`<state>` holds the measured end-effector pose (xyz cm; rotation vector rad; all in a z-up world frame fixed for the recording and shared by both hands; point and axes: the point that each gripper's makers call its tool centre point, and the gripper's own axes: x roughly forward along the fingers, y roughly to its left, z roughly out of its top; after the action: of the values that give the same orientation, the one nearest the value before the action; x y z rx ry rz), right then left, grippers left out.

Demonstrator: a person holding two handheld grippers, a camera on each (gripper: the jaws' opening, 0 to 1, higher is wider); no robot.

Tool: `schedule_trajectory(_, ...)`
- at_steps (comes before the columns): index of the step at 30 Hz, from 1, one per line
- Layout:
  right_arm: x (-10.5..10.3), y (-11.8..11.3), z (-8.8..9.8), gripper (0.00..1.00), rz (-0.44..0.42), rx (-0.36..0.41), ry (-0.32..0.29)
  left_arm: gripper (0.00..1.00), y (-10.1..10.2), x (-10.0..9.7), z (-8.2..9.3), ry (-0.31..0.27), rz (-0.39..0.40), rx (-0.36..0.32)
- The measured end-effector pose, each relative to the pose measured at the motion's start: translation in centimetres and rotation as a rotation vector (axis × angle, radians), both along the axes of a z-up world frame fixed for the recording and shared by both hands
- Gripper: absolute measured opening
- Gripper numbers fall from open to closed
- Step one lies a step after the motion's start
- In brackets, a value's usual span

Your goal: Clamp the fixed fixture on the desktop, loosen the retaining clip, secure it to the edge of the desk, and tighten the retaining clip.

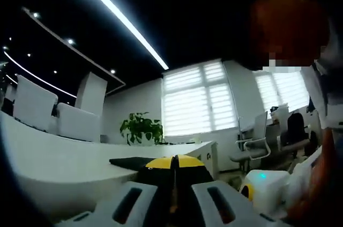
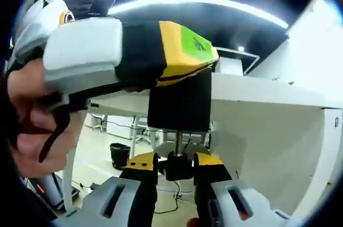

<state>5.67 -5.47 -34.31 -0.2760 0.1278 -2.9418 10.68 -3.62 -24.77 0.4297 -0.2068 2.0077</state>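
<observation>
The black clamp fixture [image 2: 179, 103] sits on the edge of the white desk [image 2: 268, 98], and its threaded screw [image 2: 177, 140] hangs below with a black knob [image 2: 178, 167] at the end. My left gripper [image 2: 199, 58] comes in from the left and is shut on the fixture's block. In the left gripper view, the left gripper [image 1: 174, 167] has its yellow tips pressed together over the black fixture [image 1: 128, 161] on the desk top [image 1: 59, 157]. My right gripper [image 2: 177, 163] points up from below, its yellow tips closed against both sides of the knob.
A person's hand [image 2: 32, 119] holds the left gripper, and the person's body [image 1: 321, 130] stands at the right. White chairs [image 1: 59, 109], a plant [image 1: 142, 129] and office chairs [image 1: 257, 141] lie beyond the desk. A black bin [image 2: 119, 154] stands under it.
</observation>
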Motion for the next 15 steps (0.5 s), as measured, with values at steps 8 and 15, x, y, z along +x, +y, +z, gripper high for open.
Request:
schedule_trajectory(8, 0.3, -0.7, -0.1, 0.23, 0.131, 0.027, 0.043, 0.02, 0.1, 0.0, -0.1, 0.007, -0.003, -0.009)
schedule_trajectory(15, 0.3, -1.8, -0.1, 0.23, 0.489, -0.017, 0.034, 0.02, -0.1, 0.1, 0.0, 0.004, -0.007, -0.006)
